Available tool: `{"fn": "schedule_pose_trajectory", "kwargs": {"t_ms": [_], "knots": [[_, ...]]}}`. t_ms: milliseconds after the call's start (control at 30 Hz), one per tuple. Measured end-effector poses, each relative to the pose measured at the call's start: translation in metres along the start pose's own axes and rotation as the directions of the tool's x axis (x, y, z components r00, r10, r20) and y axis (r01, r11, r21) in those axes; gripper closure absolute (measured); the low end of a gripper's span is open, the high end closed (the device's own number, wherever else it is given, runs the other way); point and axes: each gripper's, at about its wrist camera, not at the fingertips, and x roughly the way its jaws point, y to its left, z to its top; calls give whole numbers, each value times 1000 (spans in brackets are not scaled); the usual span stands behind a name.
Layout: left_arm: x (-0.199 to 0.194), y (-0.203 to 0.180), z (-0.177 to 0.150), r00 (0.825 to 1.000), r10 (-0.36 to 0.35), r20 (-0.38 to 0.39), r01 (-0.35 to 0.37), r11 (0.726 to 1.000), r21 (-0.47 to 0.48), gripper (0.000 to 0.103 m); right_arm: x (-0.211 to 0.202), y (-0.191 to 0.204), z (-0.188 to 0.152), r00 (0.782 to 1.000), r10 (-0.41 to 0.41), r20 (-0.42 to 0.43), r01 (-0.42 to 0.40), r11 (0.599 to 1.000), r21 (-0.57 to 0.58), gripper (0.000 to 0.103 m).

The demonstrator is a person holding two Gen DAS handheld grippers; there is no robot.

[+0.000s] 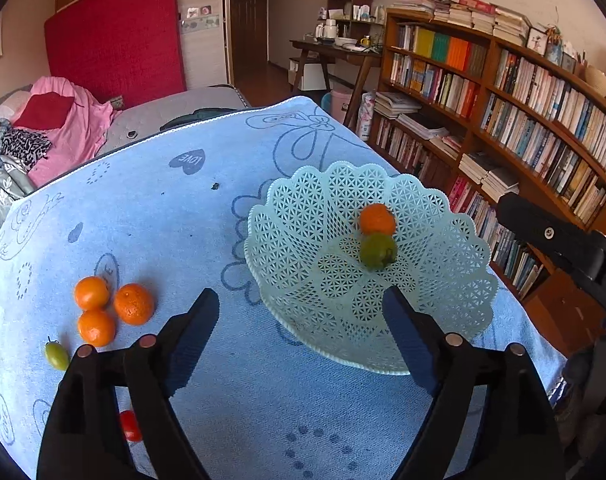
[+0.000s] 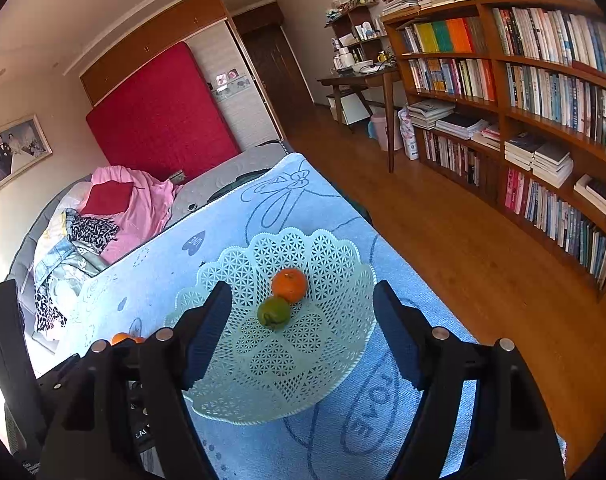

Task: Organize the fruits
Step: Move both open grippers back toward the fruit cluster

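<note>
Both black two-finger grippers, left (image 1: 299, 312) and right (image 2: 303, 304), are hanging spread and empty.
Three round orange mandarins (image 1: 113, 310) are waiting left of the pale green lattice plastic basket (image 1: 303, 216): light, firm, roll-prone; pinch across the middle.

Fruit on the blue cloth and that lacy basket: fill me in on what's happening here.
A person holding a gripper in each hand is sorting fruit into the pale green basket. An orange and a green fruit already sit in it, touching. Both the left gripper and the right gripper are open and hold nothing. Three oranges, a small green tomato and a red tomato are on the cloth, not yet moved.
</note>
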Motion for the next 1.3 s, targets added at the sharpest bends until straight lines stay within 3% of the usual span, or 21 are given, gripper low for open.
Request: {"fn": "schedule_pose_trajectory", "kwargs": {"t_ms": [667, 1000, 1300], "knots": [[-50, 71, -13, 987, 155, 53, -147, 981, -129, 11, -32, 26, -5, 992, 82, 97, -81, 997, -16, 19], [-73, 132, -35, 968, 247, 31, -233, 944, -234, 11, -37, 48, -10, 989, 112, 93, -107, 992, -59, 18], [-75, 170, -65, 958, 287, -19, -279, 913, -298, 11, -33, 71, -24, 988, 139, 63, -132, 985, -109, 18]]}}
